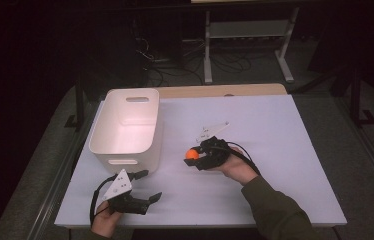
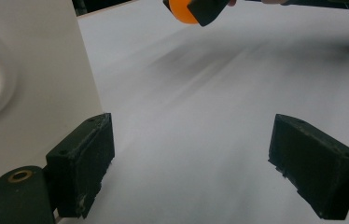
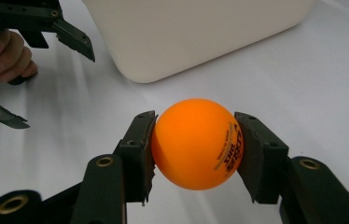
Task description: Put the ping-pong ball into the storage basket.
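Note:
An orange ball (image 3: 196, 142) with small black print sits between the pads of my right gripper (image 3: 195, 149), which is shut on it just above the white table. From above, that ball (image 1: 191, 154) and my right gripper (image 1: 198, 156) are near the table's middle, to the right of a white bin (image 1: 126, 125). My left gripper (image 1: 150, 186) rests at the front left with its jaws wide open and nothing between them. In the left gripper view its pads (image 2: 81, 163) frame bare table, with the ball (image 2: 182, 10) far off at the top.
The white bin has handle cutouts and stands at the table's left; its wall (image 2: 23, 88) is close beside my left gripper. A white sheet (image 1: 275, 150) covers the table. Cables and a metal stand (image 1: 245, 35) lie on the dark floor beyond.

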The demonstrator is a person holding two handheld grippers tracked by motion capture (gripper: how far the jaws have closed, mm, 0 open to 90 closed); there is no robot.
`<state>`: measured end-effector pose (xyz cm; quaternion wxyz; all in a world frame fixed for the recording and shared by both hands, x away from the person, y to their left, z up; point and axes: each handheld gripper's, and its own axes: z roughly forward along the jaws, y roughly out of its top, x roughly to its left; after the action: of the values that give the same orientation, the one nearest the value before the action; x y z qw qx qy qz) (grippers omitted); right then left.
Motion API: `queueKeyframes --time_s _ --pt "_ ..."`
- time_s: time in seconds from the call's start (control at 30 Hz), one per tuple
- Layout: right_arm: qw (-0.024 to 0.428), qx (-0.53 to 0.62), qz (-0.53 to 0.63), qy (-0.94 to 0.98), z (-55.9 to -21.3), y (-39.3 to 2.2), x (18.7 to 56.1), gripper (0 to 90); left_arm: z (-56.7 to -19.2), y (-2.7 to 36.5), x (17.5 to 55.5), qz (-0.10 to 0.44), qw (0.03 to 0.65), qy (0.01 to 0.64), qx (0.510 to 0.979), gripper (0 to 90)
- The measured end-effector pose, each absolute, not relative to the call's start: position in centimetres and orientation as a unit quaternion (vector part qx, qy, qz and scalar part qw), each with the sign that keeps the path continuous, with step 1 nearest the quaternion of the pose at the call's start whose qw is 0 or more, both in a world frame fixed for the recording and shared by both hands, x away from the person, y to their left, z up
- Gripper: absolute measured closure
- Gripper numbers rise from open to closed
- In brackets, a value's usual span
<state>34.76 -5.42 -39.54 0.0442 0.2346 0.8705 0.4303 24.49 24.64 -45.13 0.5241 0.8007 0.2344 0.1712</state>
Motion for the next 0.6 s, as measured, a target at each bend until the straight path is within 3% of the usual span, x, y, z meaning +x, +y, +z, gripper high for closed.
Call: queueKeyframes --time_s 0.6 --pt "0.049 0.233 0.434 0.869 -37.4 -5.2 35.2 49.8 -45.1 24.7 24.5 0.170 0.525 0.235 0.800 14.2"
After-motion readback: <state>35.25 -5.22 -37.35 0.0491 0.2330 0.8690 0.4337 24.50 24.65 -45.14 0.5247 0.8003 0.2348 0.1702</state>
